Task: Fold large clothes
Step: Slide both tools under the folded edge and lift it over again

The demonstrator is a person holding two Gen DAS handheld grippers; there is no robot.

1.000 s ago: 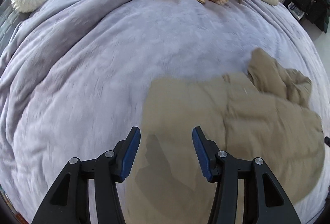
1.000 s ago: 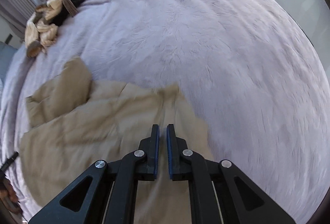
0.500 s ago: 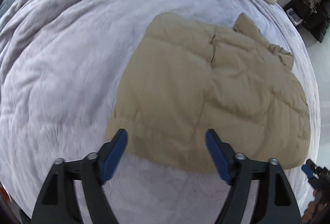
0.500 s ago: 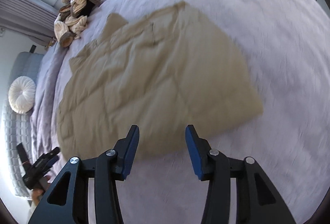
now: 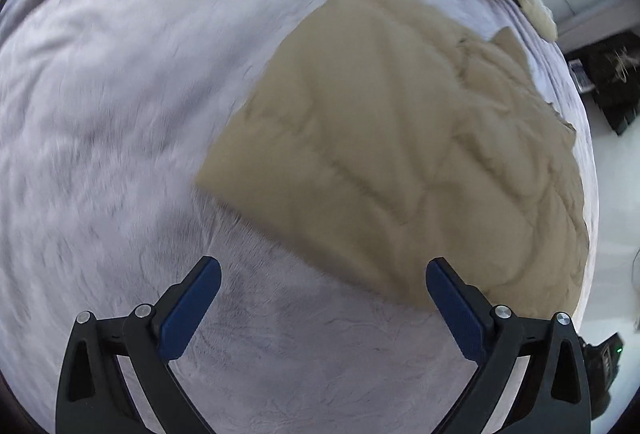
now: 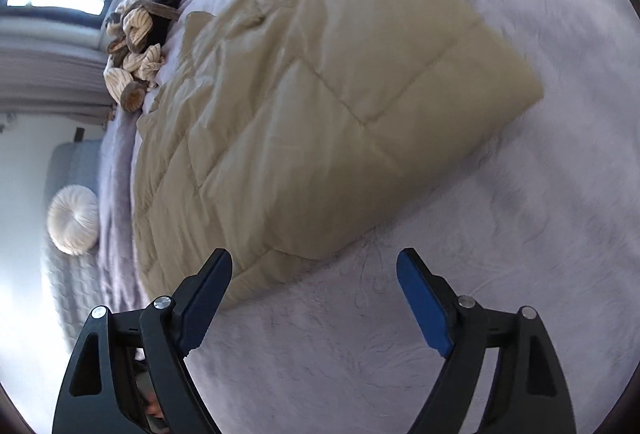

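Bedding first: we are working over a bed covered by a plush lilac blanket [image 5: 120,94], and its deep, soft pile is our biggest worry, since jaws that dig under an edge could pinch the blanket along with the garment and drag both. On it lies the tan quilted jacket [image 5: 400,154], folded into a broad puffy slab, its near edge just ahead of both tools and its far end lumpier, with a flap sticking up. We judge that this padding could spring open once let go, so the fold may relax or slide out of square. Beyond it sits a heap of striped clothes [image 6: 136,46] near the window; a careless sweep could push the jacket into that heap. A round white cushion [image 6: 74,220] lies well apart at the bedside. Our left gripper [image 5: 322,286] has its jaws opening wide with nothing between them, over bare blanket just short of the jacket's edge. Our right gripper [image 6: 314,284] is likewise opening and empty; its left pad overlaps the jacket's corner in view, though we cannot tell if it touches.
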